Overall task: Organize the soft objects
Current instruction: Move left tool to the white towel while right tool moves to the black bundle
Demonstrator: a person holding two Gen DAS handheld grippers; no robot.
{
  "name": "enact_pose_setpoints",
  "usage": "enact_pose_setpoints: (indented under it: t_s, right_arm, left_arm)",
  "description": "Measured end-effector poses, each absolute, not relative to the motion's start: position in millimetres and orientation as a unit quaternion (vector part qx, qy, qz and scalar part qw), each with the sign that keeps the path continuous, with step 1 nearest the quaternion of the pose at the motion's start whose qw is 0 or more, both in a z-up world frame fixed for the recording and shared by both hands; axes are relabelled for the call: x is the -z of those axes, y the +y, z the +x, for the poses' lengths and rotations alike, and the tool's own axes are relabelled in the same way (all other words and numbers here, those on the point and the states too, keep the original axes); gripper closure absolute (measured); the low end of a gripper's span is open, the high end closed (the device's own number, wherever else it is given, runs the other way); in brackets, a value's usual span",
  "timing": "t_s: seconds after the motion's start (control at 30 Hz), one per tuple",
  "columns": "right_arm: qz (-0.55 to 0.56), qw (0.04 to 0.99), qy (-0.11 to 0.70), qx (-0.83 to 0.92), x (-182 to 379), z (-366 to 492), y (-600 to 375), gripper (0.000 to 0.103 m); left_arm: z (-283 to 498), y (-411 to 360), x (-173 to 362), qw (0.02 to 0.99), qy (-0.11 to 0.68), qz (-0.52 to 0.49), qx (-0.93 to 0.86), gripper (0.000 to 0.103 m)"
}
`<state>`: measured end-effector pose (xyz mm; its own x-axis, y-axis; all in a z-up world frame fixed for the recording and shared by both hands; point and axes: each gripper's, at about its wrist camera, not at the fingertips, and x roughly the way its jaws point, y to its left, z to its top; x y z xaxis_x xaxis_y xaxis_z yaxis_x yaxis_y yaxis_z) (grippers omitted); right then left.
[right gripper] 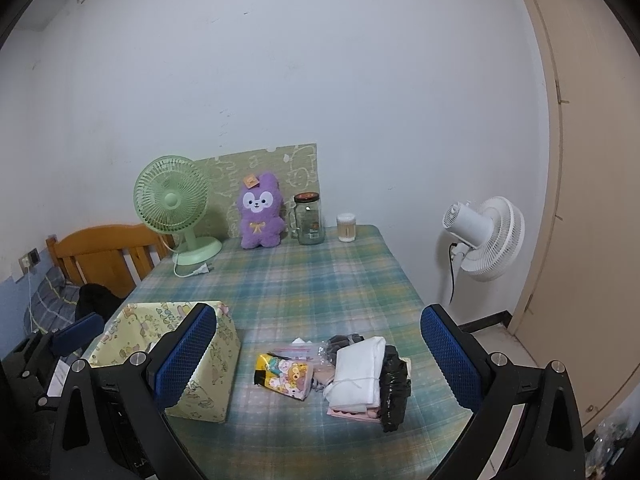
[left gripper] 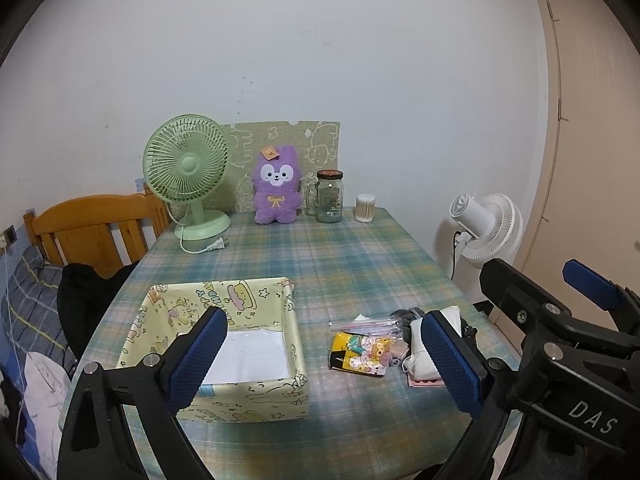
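overall, left to right: wooden headboard [left gripper: 96,224], then plaid-covered table [left gripper: 320,264] against a white wall. green fan [left gripper: 186,168], purple plush [left gripper: 277,188], glass jar [left gripper: 330,196] line its far edge. fabric box [left gripper: 224,344] sits near-left; soft items pile [right gripper: 360,376] near-right, apart from it. left gripper [left gripper: 324,360] and right gripper [right gripper: 320,360] both spread wide, holding nothing. white floor fan [right gripper: 488,236] stands rightmost.

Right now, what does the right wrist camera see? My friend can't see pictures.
The open right claw hangs above a plaid table with a small pile of soft things: a white folded cloth, a black bag and a cartoon pouch. A yellow fabric box sits left; a purple plush and green fan stand at the back.
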<state>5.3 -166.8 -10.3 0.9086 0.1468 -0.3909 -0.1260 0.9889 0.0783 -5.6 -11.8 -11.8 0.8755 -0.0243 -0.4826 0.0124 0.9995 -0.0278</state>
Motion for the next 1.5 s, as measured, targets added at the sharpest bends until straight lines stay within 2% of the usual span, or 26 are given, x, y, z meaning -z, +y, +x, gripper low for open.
enact_pose_setpoints:
  t_s: [0.3, 0.9, 1.23, 1.5]
  right_arm:
    - [0.021, 0.975, 0.211, -0.067, 28, 12, -179, 0.0]
    - [0.035, 0.965, 0.256, -0.046, 77, 37, -212, 0.013]
    - [0.041, 0.951, 0.303, -0.051, 113, 59, -217, 0.023]
    - [0.057, 0.943, 0.325, -0.046, 131, 67, -222, 0.035]
  left_arm:
    - [3, -34, 29, 0.967, 0.256, -0.001, 0.008, 0.009]
    - [33, -78, 76, 0.953, 0.299, 0.008, 0.04, 0.017]
    - [49, -95, 108, 0.939, 0.338, 0.026, 0.05, 0.017]
    - [57, -102, 124, 0.933, 0.353, 0.029, 0.056, 0.018]
